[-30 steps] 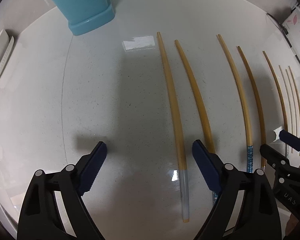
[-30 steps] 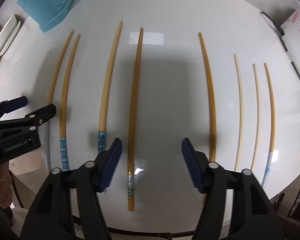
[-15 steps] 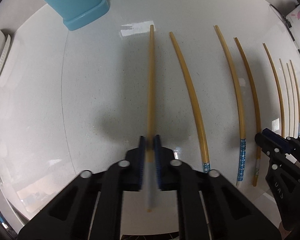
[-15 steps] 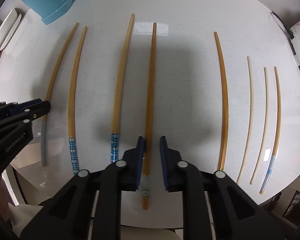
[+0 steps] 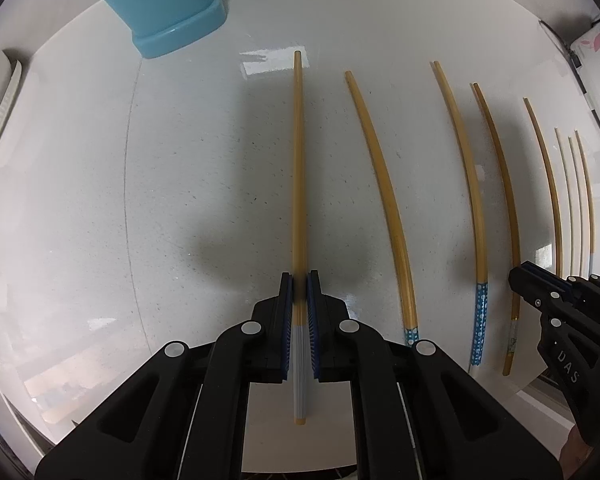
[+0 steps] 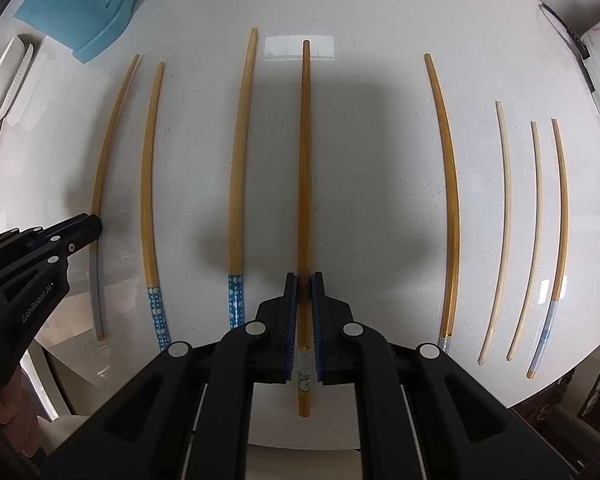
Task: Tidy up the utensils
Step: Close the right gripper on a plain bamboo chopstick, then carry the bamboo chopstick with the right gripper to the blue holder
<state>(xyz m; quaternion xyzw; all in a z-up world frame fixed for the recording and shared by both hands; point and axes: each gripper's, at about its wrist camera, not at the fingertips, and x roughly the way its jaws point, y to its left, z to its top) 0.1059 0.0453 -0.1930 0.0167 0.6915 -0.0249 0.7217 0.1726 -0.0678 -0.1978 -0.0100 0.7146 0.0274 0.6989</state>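
The left gripper (image 5: 299, 280) has its blue fingers (image 5: 286, 320) clamped on the grey-ended chopstick (image 5: 298, 168), which runs straight up the middle of the left wrist view on the white desk (image 5: 80, 220). The jaws have just closed, with that stick between them. The right gripper (image 6: 305, 280) is likewise clamped on a darker chopstick (image 6: 304, 152) with a clear printed end, at the centre of its own view; its jaws too have just closed on the stick.

The other chopsticks lie side by side on the desk, apart from one another. Two with blue dotted ends (image 6: 155, 184) (image 6: 238, 160) sit between the two gripped sticks. To the right of the frame lie another dark one (image 6: 448, 184), two pale ones (image 6: 504, 216) (image 6: 534, 232) and one more with a grey end (image 6: 562, 216).

A blue holder (image 6: 80, 4) with round holes lies tilted at the upper left of the right wrist view; what it contains, if anything, cannot be made out. White dishes (image 6: 8, 80) stand at the left edge.
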